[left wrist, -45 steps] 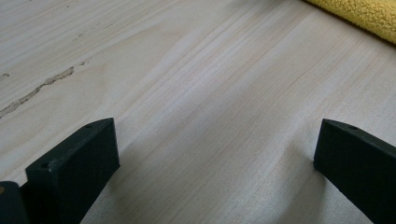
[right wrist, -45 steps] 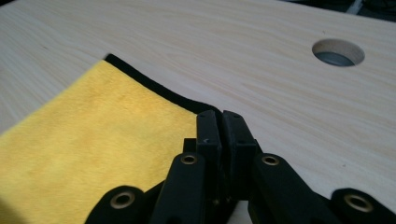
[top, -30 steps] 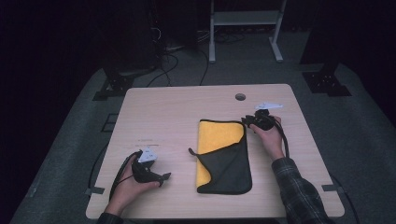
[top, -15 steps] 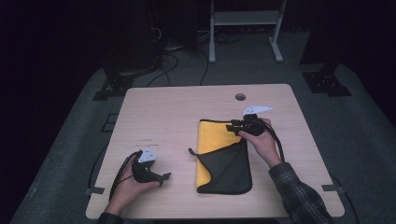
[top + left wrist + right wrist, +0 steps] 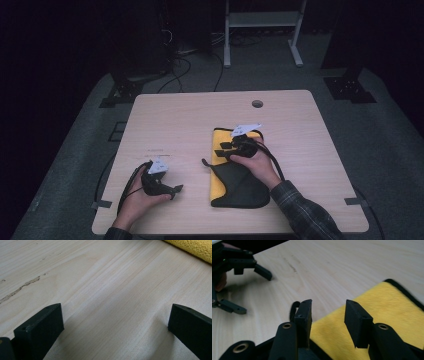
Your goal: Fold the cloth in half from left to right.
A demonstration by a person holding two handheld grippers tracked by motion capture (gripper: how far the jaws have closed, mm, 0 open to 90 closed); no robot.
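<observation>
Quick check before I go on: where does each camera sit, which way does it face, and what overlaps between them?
High view: above the person's side, looking forward and down on the table; both forearms, left gripper, right gripper.
Left gripper view: rides the left gripper, low over bare wood; its open jaws, cloth edge.
Right gripper view: rides the right gripper over the cloth, facing the left gripper; its jaws, parted, hold nothing.
Shared: all show the yellow cloth.

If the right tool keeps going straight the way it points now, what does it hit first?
Probably the yellow cloth right under its open jaws, then bare table. Farther along that line sits the left tool, though how far off is hard to judge.
</observation>
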